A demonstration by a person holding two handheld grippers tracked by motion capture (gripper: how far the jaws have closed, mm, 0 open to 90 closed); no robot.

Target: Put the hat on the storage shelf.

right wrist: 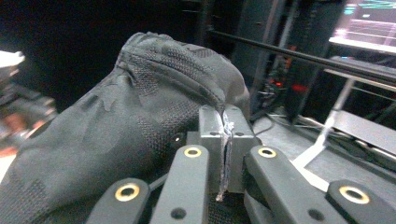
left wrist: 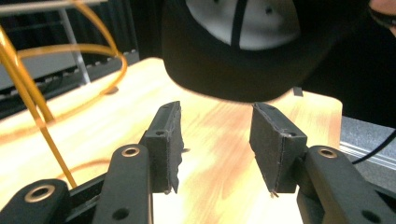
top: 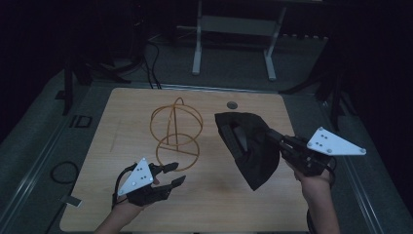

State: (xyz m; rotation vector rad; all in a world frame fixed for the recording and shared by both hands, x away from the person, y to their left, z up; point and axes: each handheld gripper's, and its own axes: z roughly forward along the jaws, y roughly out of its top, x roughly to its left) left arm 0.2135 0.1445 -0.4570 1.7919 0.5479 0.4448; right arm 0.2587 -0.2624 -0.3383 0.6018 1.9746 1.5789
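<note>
Black cap (top: 248,146) pinched in right gripper (top: 274,137); left gripper (top: 174,174) parted.

- Your right gripper (top: 272,135) is pinched shut on the edge of a black cap (top: 248,146) and holds it up over the right side of the wooden table (top: 209,204).
- Your left gripper (top: 175,174) sits low near you, jaws apart, nothing in them.
- A gold wire stand (top: 175,131) rests just past it.
</note>
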